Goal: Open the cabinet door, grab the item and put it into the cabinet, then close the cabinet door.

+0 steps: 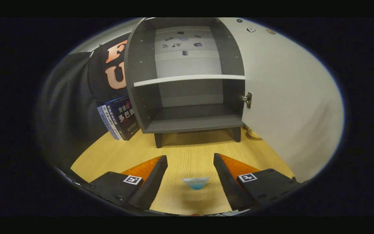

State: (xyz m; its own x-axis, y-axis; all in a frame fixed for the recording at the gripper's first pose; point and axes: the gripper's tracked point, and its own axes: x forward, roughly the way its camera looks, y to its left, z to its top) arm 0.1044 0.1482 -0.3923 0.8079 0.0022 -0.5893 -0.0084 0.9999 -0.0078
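Note:
A small dark grey cabinet point(187, 97) stands on the wooden table point(187, 148), straight ahead and beyond the fingers. Its white door point(287, 97) is swung wide open to the right, with a metal hinge point(248, 99) at the frame. Inside, a white shelf point(188, 79) splits the cabinet, and both compartments look bare. My gripper point(190, 161) is open above the table. Between the fingers, close to me, lies a small pale blue and white item point(196, 183) on the wood, touching neither finger.
Three books point(118, 118) lean against the cabinet's left side. Black cloth hangs behind them on the left. The open door blocks the right side. A small pale object point(253, 133) sits on the table behind the door's lower edge.

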